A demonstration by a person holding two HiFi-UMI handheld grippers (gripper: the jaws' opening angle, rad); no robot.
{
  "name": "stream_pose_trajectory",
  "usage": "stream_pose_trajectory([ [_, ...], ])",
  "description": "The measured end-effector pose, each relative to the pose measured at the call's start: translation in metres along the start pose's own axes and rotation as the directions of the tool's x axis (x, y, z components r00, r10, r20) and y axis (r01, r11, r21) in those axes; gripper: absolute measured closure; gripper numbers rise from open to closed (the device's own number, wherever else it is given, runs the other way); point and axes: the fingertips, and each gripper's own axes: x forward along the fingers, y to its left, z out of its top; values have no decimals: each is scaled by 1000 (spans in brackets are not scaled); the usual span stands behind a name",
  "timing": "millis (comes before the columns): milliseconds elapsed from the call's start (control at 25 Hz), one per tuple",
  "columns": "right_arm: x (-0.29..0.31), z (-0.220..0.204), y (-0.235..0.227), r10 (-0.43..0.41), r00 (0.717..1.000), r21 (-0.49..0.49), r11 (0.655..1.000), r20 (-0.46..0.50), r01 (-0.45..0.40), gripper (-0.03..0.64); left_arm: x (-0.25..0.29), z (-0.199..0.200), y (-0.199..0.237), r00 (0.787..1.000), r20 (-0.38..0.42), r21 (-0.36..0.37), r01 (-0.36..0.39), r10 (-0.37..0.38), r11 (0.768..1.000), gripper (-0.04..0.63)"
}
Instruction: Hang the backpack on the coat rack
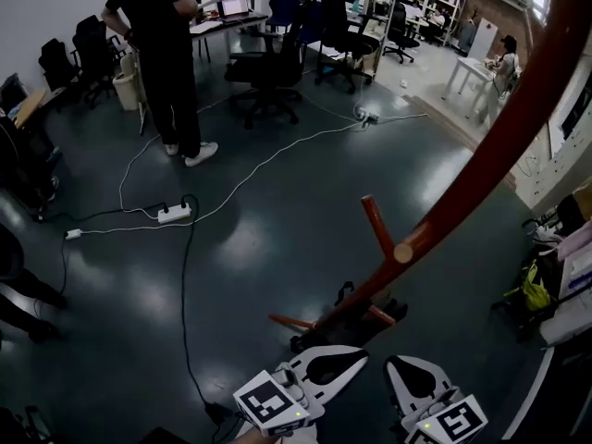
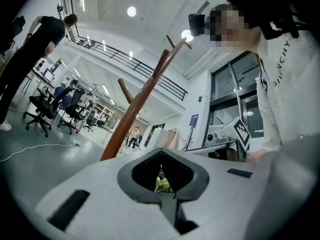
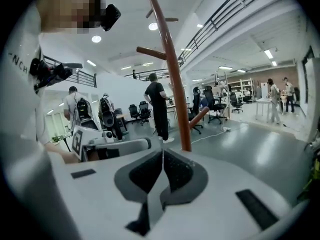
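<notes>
The coat rack (image 1: 481, 155) is a red-brown wooden pole that slants from the top right down to its feet (image 1: 344, 320) just ahead of both grippers. A short peg (image 1: 377, 226) sticks up from it. The pole also shows in the left gripper view (image 2: 137, 104) and the right gripper view (image 3: 175, 79). My left gripper (image 1: 347, 359) (image 2: 161, 151) is shut and holds nothing. The right gripper (image 1: 400, 368) (image 3: 162, 151) is shut and empty too. No backpack is in either gripper. Two dark backpack-like shapes (image 3: 107, 115) show far off.
A person in black (image 1: 166, 54) stands at the far left near desks and office chairs (image 1: 268, 72). Cables and a power strip (image 1: 173, 213) lie across the dark floor. A yellow-green thing (image 1: 535, 289) and shelving sit at the right edge.
</notes>
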Motion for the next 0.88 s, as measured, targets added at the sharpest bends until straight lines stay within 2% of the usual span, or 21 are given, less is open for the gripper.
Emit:
stream_pose_trajectory([
  [240, -26, 14, 39, 23, 999, -52, 998, 33, -21, 595, -22, 2, -32, 997, -60, 67, 50, -46, 996, 584],
  [520, -39, 34, 66, 18, 993, -74, 997, 118, -9, 595, -33, 30, -39, 999, -27, 89, 19, -17, 996, 584],
  [880, -47, 59, 65, -3, 980, -89, 996, 200, 21, 595, -21, 55, -44, 1000, 1, 149, 21, -21, 989, 584],
])
